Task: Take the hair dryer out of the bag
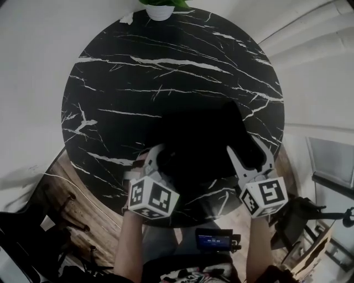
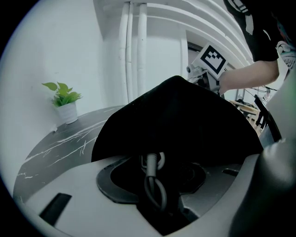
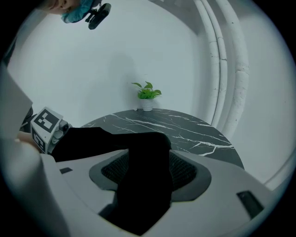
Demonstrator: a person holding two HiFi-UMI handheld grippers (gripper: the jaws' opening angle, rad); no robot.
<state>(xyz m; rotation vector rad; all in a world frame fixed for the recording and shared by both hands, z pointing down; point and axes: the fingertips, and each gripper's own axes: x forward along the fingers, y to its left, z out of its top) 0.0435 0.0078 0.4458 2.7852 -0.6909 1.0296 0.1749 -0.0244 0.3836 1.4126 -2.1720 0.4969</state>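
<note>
A black cloth bag [image 1: 204,143] lies on the round black marble table [image 1: 166,83], close to its near edge. My left gripper [image 1: 160,157] is at the bag's left side. In the left gripper view the bag [image 2: 175,120] rises right in front, and a grey looped cord [image 2: 152,185] hangs between the wide-set jaws of the left gripper [image 2: 155,171]. My right gripper [image 1: 247,148] stands open at the bag's right side. A fold of black cloth [image 3: 143,185] lies loosely between the pads of the right gripper [image 3: 145,166]. The hair dryer's body is hidden.
A small green plant in a white pot [image 1: 160,8] stands at the table's far edge. White pipes [image 3: 222,69] run up the wall behind. Below the near edge are a small device with a lit screen [image 1: 213,240] and dark gear on the wooden floor.
</note>
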